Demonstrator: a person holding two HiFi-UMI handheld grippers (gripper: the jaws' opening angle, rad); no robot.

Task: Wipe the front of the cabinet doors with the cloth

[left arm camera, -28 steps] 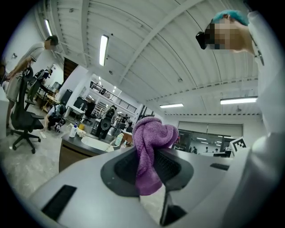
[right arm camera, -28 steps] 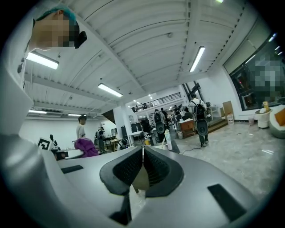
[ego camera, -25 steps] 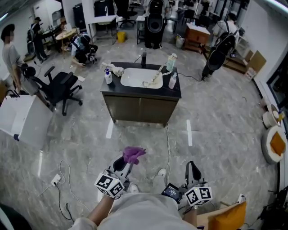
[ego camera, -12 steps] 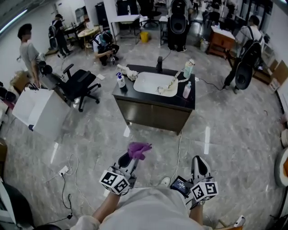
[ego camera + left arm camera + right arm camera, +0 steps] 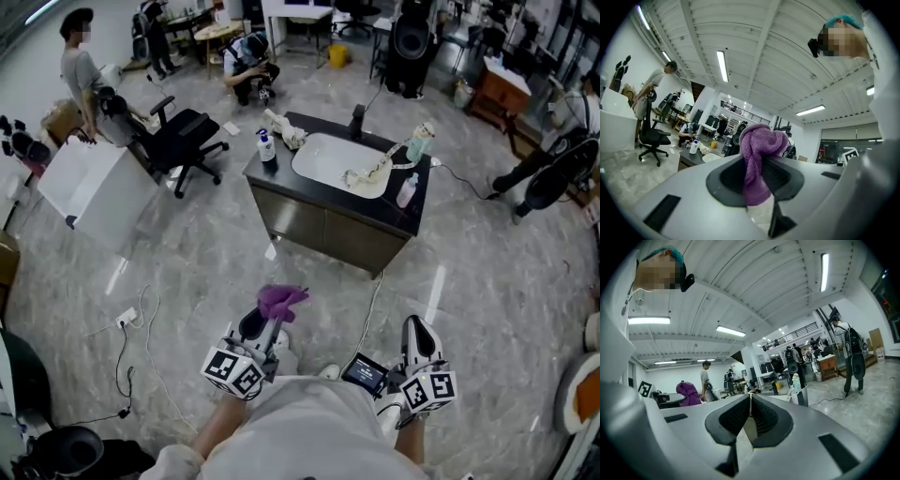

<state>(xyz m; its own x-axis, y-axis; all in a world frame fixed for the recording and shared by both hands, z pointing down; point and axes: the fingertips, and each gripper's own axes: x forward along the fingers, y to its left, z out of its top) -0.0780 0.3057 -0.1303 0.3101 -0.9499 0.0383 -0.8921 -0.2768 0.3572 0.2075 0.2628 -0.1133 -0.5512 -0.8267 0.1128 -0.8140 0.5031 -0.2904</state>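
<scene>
A purple cloth (image 5: 280, 300) sticks up out of my left gripper (image 5: 260, 323), whose jaws are shut on it; in the left gripper view the cloth (image 5: 759, 159) bunches between the black pads. My right gripper (image 5: 418, 339) is held low at the right, jaws shut with nothing between them (image 5: 750, 416). The cabinet (image 5: 328, 230) with dark brown doors stands ahead under a black counter with a white sink (image 5: 339, 161). Both grippers are well short of the doors.
Bottles (image 5: 267, 146) and a faucet (image 5: 356, 119) stand on the counter. A black office chair (image 5: 183, 136) and a white box (image 5: 89, 187) are at the left, with people beyond. Cables (image 5: 141, 328) and a cord (image 5: 367, 305) lie on the marble floor.
The view has swung so the cabinet sits further right and at an angle. Both grippers stay low near my body, the cloth still held.
</scene>
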